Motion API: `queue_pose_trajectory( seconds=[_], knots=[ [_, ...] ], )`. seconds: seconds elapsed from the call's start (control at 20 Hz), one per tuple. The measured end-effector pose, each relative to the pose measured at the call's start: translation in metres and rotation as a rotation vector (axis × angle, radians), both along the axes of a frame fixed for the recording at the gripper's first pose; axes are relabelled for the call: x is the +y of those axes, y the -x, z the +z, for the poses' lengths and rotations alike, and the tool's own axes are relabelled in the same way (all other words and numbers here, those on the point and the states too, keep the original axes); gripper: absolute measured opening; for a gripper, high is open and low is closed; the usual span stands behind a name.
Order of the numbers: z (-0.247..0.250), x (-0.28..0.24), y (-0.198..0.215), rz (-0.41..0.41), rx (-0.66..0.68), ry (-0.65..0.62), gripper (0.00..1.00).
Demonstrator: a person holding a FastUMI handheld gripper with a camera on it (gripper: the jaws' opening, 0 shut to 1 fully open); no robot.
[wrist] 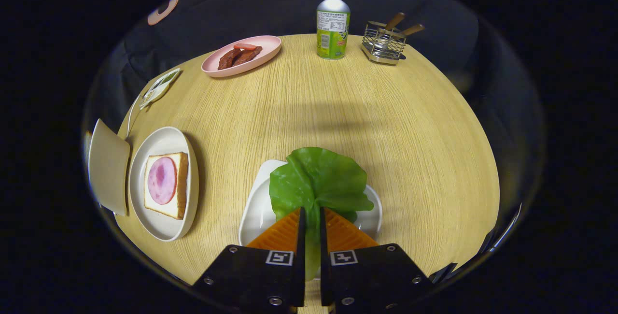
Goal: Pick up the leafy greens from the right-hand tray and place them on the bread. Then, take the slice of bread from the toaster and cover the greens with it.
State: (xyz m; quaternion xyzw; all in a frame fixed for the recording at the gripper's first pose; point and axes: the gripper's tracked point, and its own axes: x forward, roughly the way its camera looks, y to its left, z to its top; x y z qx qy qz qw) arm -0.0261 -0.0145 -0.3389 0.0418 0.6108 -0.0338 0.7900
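the gripper (312,217) is clamped on the leafy greens (318,181) over the white tray (256,207), right of the bread (166,185) on its plate (164,227).

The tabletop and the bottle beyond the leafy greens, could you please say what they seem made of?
Tabletop: pale wood or wood-look laminate, matte, fine straight grain. Bottle: likely aluminium, dull silver shoulder and cap, printed wrap. Gripper shut on the leafy greens.

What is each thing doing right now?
Gripper: fingers shut on the lettuce.
Lettuce: pinched by its stem, over the white tray.
Bread: flat on a plate, ham on top, uncovered.
Bottle: upright, capped.
Pink plate: holding meat strips.
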Motion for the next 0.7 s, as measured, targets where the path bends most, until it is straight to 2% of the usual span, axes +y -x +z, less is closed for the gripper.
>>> queue_pose_trajectory(
  seconds=[0.1, 0.35, 0.55, 0.7],
  knots=[
    [0.008, 0.003, -0.002, -0.008, -0.023, -0.021, 0.08],
    [0.043, 0.017, -0.013, 0.011, -0.11, -0.065, 0.07],
    [0.073, 0.048, -0.022, 0.061, -0.176, -0.139, 0.07],
    [0.088, 0.071, -0.027, 0.129, -0.211, -0.161, 0.07]
  ],
)
